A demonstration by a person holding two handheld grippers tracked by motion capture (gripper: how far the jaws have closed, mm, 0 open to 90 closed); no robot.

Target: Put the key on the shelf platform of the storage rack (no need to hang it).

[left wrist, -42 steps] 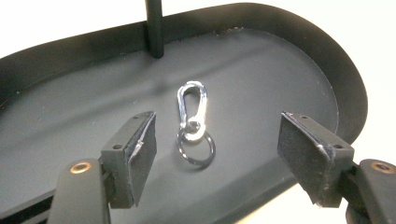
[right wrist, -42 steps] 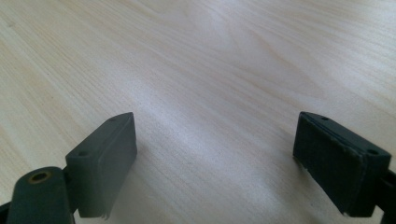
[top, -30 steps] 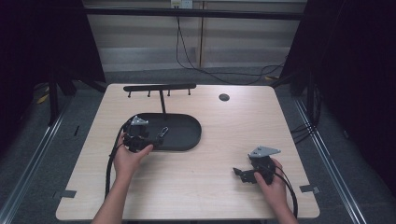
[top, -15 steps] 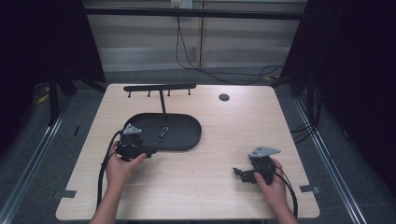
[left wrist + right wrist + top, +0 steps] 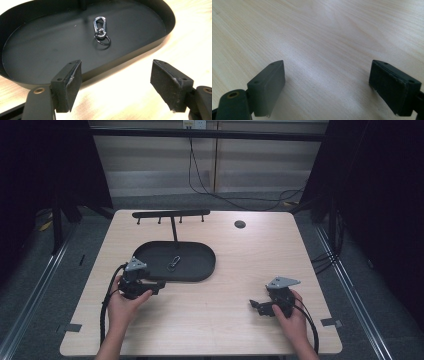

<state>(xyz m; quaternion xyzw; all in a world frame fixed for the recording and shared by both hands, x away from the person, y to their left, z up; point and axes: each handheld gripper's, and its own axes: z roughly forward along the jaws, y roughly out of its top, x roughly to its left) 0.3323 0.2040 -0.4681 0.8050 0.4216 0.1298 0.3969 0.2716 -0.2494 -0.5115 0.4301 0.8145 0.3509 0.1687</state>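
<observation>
Pale wood covers the counter (image 5: 225,285), and from above I see a black oval tray (image 5: 150,257) lying left of centre with a small metal clip (image 5: 173,264) in its middle. Behind the tray a black rack (image 5: 171,213) with short pegs stands near the far edge, and a dark round cap (image 5: 240,224) sits in the counter to its right. The left gripper (image 5: 159,285) is held by the left hand (image 5: 122,302) just beside the tray's near left rim, pointing right. The right gripper (image 5: 255,306) is held by the right hand (image 5: 292,317) well apart, near the front right, over bare wood and pointing left. Looking along the left gripper (image 5: 120,85), its jaws stand wide apart with nothing between them, hanging over the counter (image 5: 190,37) just outside the tray (image 5: 50,50); the clip (image 5: 99,25), a silver snap hook joined to a dark ring, lies flat on the tray floor beyond. Looking along the right gripper (image 5: 329,85), its jaws are likewise spread wide and empty, with plain wood grain of the counter (image 5: 324,30) beneath.
</observation>
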